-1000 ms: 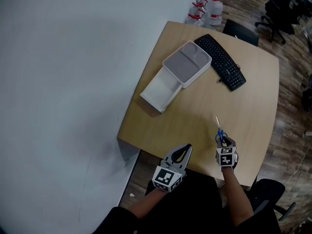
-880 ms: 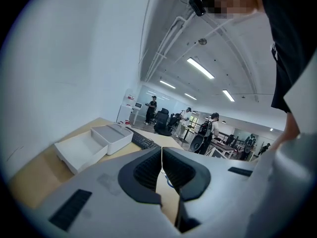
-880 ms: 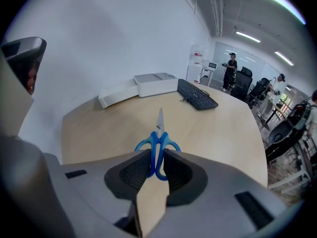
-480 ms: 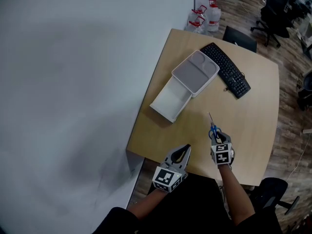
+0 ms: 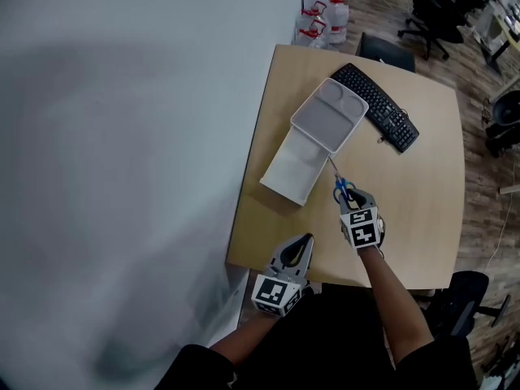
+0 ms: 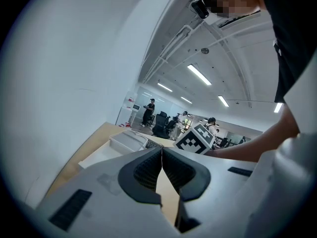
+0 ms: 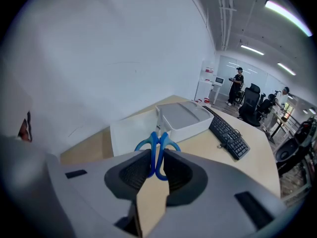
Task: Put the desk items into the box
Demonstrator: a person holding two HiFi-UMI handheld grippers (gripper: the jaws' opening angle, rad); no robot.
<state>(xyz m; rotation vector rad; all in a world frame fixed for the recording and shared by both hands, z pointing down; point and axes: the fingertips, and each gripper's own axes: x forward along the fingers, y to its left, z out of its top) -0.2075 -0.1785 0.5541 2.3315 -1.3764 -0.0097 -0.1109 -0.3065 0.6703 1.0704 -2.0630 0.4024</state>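
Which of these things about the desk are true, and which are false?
The right gripper holds the blue-handled metal scissors. True.
The left gripper holds a pen. False: its jaws are shut on nothing.
The black computer keyboard lies inside the white plastic box. False: it lies on the wooden desk.
Some clear water bottles with red caps stand on the floor beyond the desk. True.

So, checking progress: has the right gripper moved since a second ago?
Yes. The right gripper, shut on the scissors, has moved across the desk toward the box.
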